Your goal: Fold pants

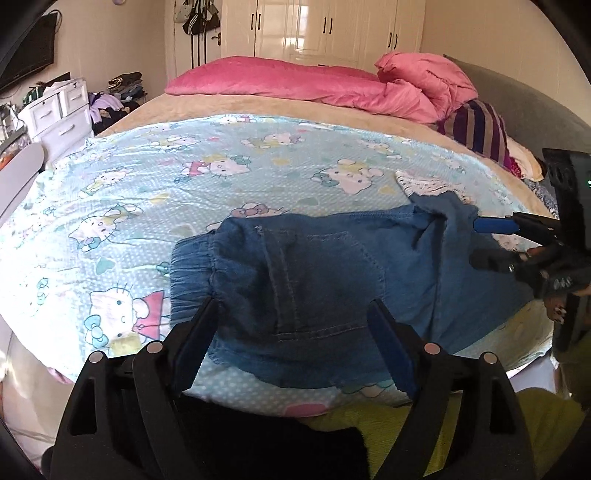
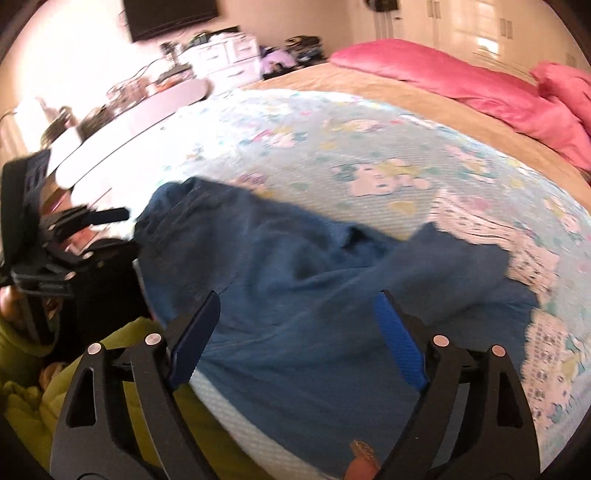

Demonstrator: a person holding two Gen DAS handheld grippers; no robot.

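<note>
Pants [image 1: 314, 280] lie on cartoon-print sheet [image 1: 147, 192]; both grippers [image 1: 291, 325] [image 2: 295, 321] spread, empty; wardrobe [image 1: 325, 29] behind, seemingly.

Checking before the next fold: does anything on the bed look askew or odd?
Yes: the blue denim pants lie rumpled on the cartoon-print sheet, their far-right corner bunched up instead of flat. Nothing looks spilled or damaged.

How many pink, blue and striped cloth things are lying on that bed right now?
Pink: 2, the pink pillow and the pink quilt
Blue: 2, the denim pants and the cartoon sheet
Striped: 1, the striped cloth
Total: 5
</note>
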